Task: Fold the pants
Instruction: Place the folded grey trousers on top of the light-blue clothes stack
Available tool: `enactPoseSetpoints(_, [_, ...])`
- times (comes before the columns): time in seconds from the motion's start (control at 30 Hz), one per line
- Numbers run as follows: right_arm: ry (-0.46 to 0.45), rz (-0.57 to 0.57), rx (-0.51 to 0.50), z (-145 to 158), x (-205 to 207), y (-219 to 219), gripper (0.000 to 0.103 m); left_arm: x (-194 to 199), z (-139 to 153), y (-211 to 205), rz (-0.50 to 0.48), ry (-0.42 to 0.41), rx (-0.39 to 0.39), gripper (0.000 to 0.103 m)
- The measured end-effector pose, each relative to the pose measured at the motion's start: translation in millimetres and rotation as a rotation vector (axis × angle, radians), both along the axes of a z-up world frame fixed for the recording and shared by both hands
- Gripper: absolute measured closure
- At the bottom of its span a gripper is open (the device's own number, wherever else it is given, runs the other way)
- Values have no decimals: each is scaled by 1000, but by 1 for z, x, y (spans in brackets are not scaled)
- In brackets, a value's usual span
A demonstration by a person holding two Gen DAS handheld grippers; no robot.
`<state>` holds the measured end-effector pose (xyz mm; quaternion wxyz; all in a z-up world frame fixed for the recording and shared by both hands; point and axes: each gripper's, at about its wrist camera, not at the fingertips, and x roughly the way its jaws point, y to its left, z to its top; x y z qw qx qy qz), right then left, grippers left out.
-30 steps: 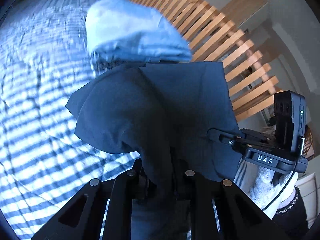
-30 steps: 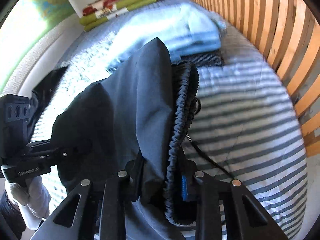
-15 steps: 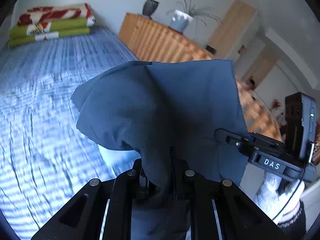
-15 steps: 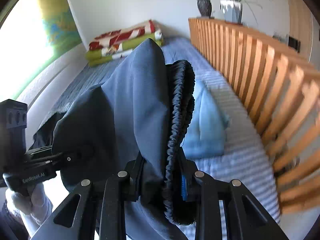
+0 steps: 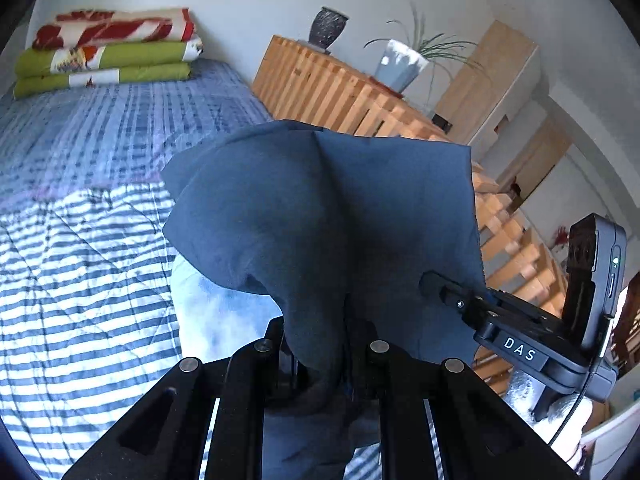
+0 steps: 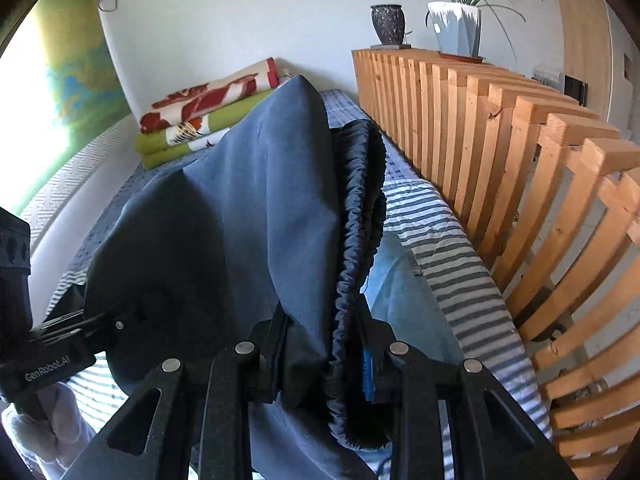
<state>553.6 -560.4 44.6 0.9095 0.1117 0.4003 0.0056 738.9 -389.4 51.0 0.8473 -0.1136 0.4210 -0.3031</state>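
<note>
Dark navy cloth fills both views: the pants [image 5: 320,216] hang in the air between the two tools, the left gripper [image 5: 320,364] clenched on a plain edge and the right gripper [image 6: 324,360] clenched on the gathered elastic waistband [image 6: 356,248], well above the striped bed [image 5: 80,280]. Against a second ago, both cameras have tilted up from the bedcover to the far wall and the slatted wooden rail [image 6: 520,184]. I judge the garment has been lifted to shake straight before laying it down.
</note>
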Motion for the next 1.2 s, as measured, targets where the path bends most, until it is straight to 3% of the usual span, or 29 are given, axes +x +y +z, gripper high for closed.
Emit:
enactPoseSetpoints(0.13, [36,-46,-26,-27,20,-12,72,21,-35,-3,8,43,-13,86])
enactPoseSetpoints(0.17, [60,-66,-36,-37,25,-16,70,23,-42,-4,20,45,5,80])
enactPoseSetpoints(0.27, [121,-160,-173,-55,33,-25,63,39,-64,1,96,87,71,44])
enactPoseSetpoints(0.3, [127,-185,-196,-56,34,-29,56,41,-67,7,119,91,55,43])
enactPoseSetpoints(0.37, [116,-255,-188,-53,27,-43,54,40,-66,19,136,64,33,43])
enactPoseSetpoints(0.43, [53,-253,-163,-41,14,-44,54,31,-61,26,143,8,56,43])
enactPoseSetpoints(0.57, [-9,-114,-161,-28,-13,-7,54,4,-56,21,66,-30,60,43])
enactPoseSetpoints(0.73, [54,17,-226,-53,-29,41,54,-27,-69,3,6,-25,111,43])
enactPoseSetpoints(0.83, [113,-24,-278,-74,-37,42,54,-42,-86,10,25,22,134,43])
enactPoseSetpoints(1.07, [193,-167,-188,-87,-85,2,54,-95,-104,56,62,89,210,43])
enactPoseSetpoints(1.2, [192,-171,-134,-74,-131,17,54,-159,-86,83,49,18,285,43])
